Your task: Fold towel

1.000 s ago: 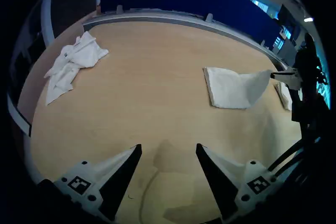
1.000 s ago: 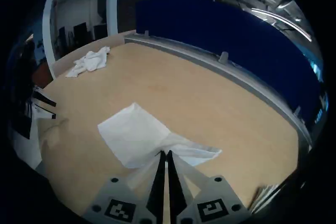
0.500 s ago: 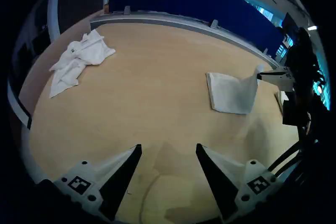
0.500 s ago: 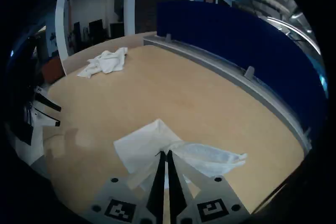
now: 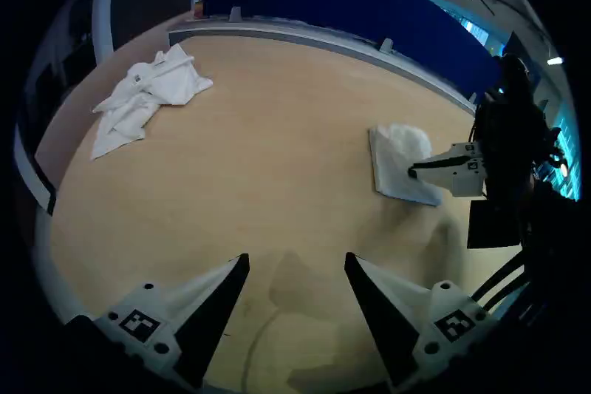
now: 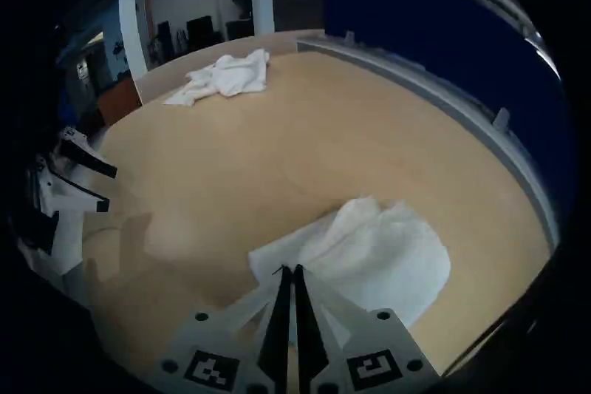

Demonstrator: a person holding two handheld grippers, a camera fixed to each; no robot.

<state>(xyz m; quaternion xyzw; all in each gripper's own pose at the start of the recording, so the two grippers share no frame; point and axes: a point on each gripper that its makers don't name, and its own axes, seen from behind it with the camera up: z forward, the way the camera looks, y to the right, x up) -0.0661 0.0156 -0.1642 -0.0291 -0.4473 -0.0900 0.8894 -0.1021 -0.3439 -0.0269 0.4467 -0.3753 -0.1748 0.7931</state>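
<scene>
Now the left gripper (image 5: 295,256) hangs level and low over the pale wooden tabletop (image 5: 281,135), its two fingers spread wide apart with nothing between them. The right gripper (image 6: 288,268) reaches in at a shallow downward slant from the table's right side, its fingers pressed together on the near corner of the white folded cloth towel (image 6: 377,253). That towel lies on the right part of the table, well apart from the left gripper, with its top layer puffed up. In the left gripper view its long axis runs away toward the dark blue partition wall (image 5: 332,2).
</scene>
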